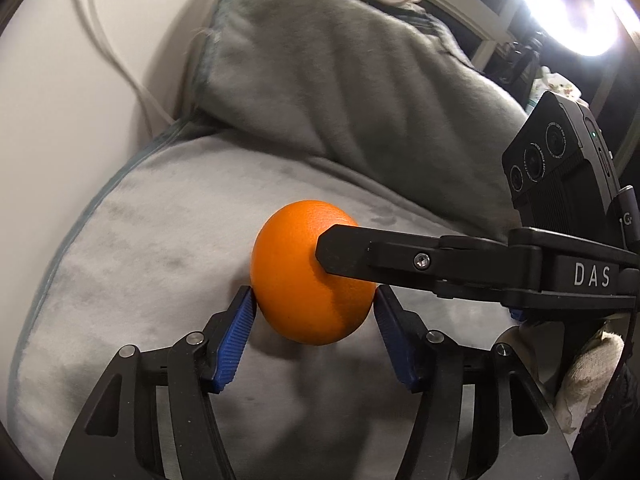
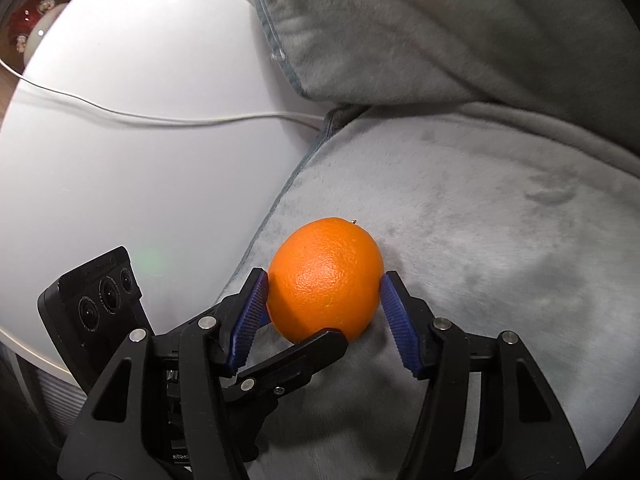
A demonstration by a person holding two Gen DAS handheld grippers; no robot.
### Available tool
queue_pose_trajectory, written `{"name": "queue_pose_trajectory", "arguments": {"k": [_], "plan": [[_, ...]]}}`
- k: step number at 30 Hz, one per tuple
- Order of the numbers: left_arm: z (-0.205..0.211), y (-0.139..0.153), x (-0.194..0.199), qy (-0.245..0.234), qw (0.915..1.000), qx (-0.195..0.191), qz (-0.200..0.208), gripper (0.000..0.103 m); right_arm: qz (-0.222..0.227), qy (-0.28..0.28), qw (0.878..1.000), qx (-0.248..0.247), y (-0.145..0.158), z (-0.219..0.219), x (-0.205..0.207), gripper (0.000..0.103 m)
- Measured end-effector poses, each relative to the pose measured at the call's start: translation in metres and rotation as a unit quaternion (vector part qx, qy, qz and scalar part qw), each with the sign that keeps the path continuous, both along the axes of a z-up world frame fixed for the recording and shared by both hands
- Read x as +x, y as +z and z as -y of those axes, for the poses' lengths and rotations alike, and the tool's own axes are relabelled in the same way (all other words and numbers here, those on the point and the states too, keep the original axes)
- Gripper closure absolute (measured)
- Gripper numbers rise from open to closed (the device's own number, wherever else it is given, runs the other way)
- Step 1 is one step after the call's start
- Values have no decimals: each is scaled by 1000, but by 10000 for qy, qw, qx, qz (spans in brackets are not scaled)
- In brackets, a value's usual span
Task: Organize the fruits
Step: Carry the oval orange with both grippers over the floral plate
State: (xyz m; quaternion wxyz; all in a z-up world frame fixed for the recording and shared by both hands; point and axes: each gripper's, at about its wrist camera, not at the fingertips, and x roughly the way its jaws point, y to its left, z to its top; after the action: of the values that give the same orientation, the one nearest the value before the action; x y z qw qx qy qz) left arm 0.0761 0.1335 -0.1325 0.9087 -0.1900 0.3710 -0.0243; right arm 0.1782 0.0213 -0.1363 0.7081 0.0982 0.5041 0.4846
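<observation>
One orange point(image 1: 288, 264) rests on a grey plush blanket point(image 1: 140, 280). In the left wrist view my left gripper point(image 1: 314, 298) is shut on the orange, with both blue pads pressed on its sides. A black finger point(image 1: 360, 256) of the right gripper reaches in from the right and lies against the fruit; its other finger is hidden behind it. In the right wrist view the same orange point(image 2: 324, 272) sits between the blue pads of my right gripper point(image 2: 325, 282), which is shut on it. A finger point(image 2: 316, 346) of the left gripper touches the near underside.
The blanket is folded into a thick roll point(image 1: 340, 92) behind the fruit. A white round table point(image 2: 120, 180) with a white cable point(image 2: 160, 120) lies to the left. A bright lamp point(image 1: 576, 0) glares at top right. A white-gloved hand point(image 1: 592, 364) holds the right gripper.
</observation>
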Motion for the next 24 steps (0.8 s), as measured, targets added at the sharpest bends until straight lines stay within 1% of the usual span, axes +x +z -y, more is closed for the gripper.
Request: {"name": "queue_pose_trajectory", "arguments": {"k": [3,9,24], "plan": [[14,9,0,-105,9999,53,121,42,86,-111,9999,56,10,19,-2,42],[43,17,9,-319,9991,105,258,42,240,-382,9989,110,27,61,-4,42],[114,35,27,-838,9948,234,523,42,546,-968,9937,171,51,134,-5,42]]}}
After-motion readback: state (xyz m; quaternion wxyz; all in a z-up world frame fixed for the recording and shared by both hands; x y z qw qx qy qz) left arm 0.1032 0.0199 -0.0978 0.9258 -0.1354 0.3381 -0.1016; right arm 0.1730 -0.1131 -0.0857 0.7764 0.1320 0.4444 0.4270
